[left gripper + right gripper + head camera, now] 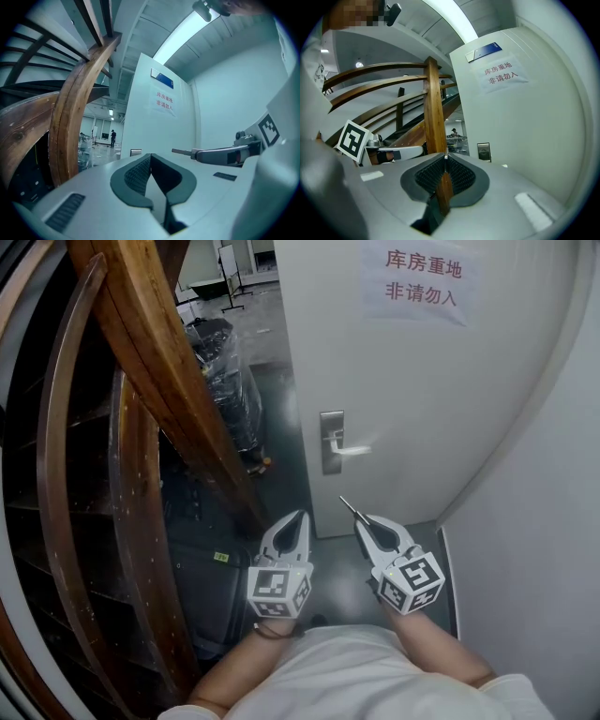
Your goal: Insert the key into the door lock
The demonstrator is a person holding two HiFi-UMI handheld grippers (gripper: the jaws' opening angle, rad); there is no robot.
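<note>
Clamping the key [347, 506] in closed jaws, the right gripper [360, 520] hangs below the lock plate [331, 442], well apart; the left gripper [299, 517] is closed, empty. A tilted key could skid off the plate and twist loose.

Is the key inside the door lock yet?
Out, not yet. The key sticks from the shut right gripper, in the air short of the lock plate.
</note>
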